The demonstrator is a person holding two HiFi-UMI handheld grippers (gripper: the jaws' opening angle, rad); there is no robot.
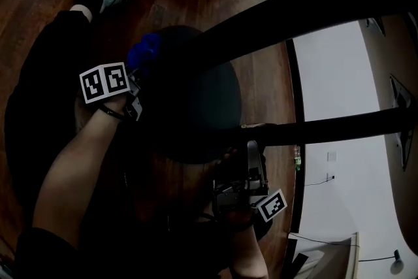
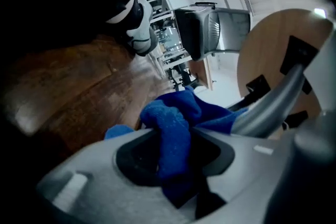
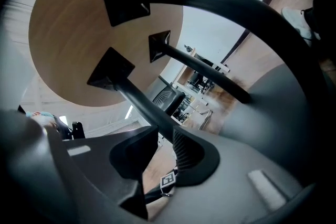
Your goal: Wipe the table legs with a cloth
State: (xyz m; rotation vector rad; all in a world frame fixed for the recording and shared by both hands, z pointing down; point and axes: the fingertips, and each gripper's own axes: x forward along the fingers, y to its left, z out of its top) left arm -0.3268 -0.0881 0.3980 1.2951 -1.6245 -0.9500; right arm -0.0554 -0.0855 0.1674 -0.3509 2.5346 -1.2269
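Evidently you're working from beneath the table, so both tongs point up at its underside. Your left tongs are clamped on the blue cloth. One fold is pinched between the pads and the rest bunches out past the tips, which leaves a loose wad to rub with. Your right tongs are closed round a black table leg, and the pads look pressed on either side of it. I'd judge that grip is there to brace the leg, or yourself, for the wiping.

Only the right tongs' view shows that leg running from its mounting plate down to the tips, with a curved leg passing above them. Only the left tongs' view shows the pinch on the cloth, with another leg just right of the wad. I can't tell whether the two touch. The head view adds the layout: your left tongs sit well to the left of the right ones, with the cloth just ahead of their tips.
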